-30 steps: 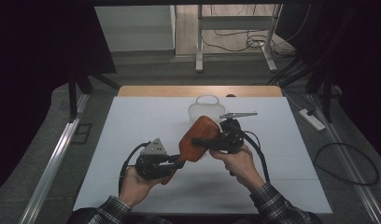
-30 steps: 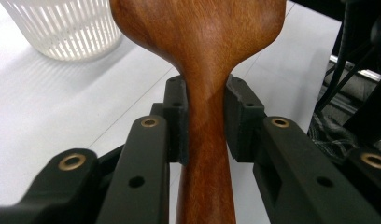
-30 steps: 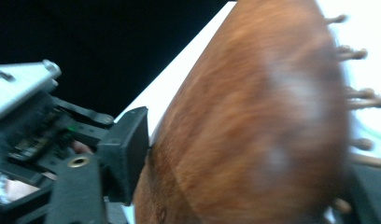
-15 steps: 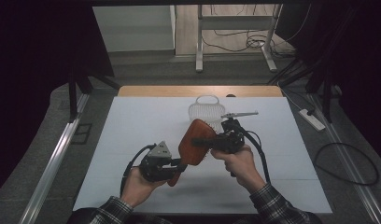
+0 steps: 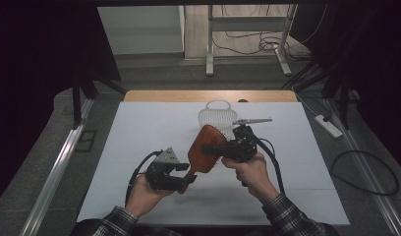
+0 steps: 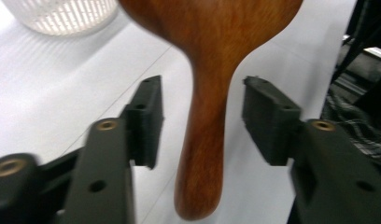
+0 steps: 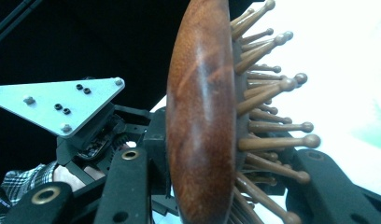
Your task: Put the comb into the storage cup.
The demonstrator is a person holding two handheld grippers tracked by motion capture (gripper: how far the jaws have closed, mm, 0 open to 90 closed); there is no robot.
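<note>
Above the white desk (image 5: 139,147) — wooden-edged, dark room, cables on the floor — the right gripper (image 5: 223,147) clamps the brush (image 5: 206,152) head; the left gripper (image 5: 186,178), jaws just opening, straddles its handle untouched, near a basket (image 5: 217,117).

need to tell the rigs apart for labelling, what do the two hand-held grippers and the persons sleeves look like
Both the left hand-held gripper and the right hand-held gripper are black, each with two blocky black jaws on arms with brass-coloured rivets. The left one has a grey three-cornered plate with small screws on top. A black cable trails from each. The sleeves are dark plaid.
</note>
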